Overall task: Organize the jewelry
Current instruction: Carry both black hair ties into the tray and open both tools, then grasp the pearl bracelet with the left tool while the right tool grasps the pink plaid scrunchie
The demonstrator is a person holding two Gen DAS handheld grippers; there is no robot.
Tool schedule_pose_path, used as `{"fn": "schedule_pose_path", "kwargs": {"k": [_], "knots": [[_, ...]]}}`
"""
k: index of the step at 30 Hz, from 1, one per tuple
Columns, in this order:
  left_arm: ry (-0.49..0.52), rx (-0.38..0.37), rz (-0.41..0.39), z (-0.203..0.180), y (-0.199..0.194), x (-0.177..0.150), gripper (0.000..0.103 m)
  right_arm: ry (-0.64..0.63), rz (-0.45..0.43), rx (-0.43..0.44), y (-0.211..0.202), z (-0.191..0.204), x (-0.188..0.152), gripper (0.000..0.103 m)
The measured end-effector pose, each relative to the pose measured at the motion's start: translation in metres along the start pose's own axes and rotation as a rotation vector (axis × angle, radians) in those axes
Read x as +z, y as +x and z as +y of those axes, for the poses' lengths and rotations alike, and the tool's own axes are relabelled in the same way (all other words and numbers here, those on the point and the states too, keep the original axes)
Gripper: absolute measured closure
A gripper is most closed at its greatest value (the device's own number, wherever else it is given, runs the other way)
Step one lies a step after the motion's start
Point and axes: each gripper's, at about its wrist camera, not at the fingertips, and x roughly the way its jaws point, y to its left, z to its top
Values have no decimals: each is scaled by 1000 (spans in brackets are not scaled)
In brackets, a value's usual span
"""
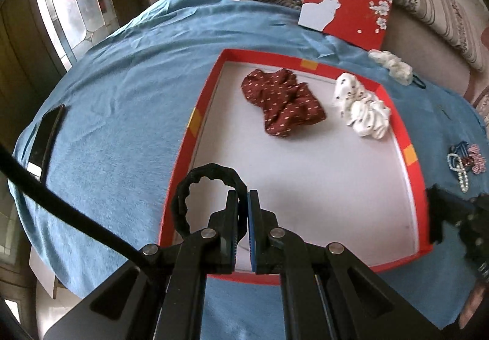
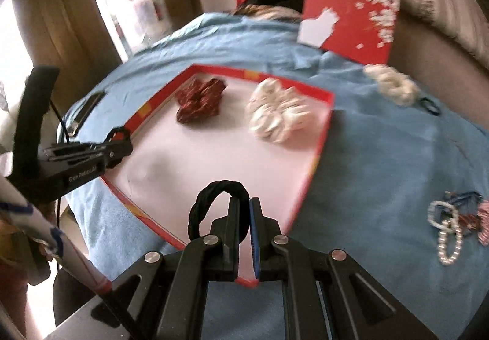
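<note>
One red tray is lying on one blue cloth. Two scrunchies are sitting in the tray's far half: one maroon dotted, one white dotted. One cream scrunchie is resting beyond the far right corner, one small dark band lying beside it. Two black hair ties are being gripped, one ruffled, one twisted (one per gripper). One tangle of pearl loops and ribbon clips is lying right; pieces uncountable. One red lid is leaning far. One phone is lying left.
</note>
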Motion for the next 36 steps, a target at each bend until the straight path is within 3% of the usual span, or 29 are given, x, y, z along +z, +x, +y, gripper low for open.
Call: {"fn": "schedule_pose_path", "kwargs": {"k": [9, 14, 20, 24, 27, 29, 36], "knots": [[-25, -19, 0, 6, 6, 1, 95, -23, 70, 25, 31, 20, -6, 92], [-41, -16, -28, 3, -6, 2, 71, -17, 43, 24, 15, 17, -5, 77], [-50, 22, -85, -2, -34, -1, 60, 6, -9, -24, -9, 5, -9, 60], [-62, 44, -117, -5, -54, -9, 56, 36, 16, -112, -4, -10, -18, 60], [-79, 36, -115, -7, -62, -15, 55, 54, 58, -122, 8, -19, -25, 61], [-84, 27, -109, -8, -66, -18, 55, 84, 85, -82, 14, -23, -29, 85], [-76, 20, -111, -16, -76, -21, 55, 93, 89, -65, 9, -19, -37, 86]]}}
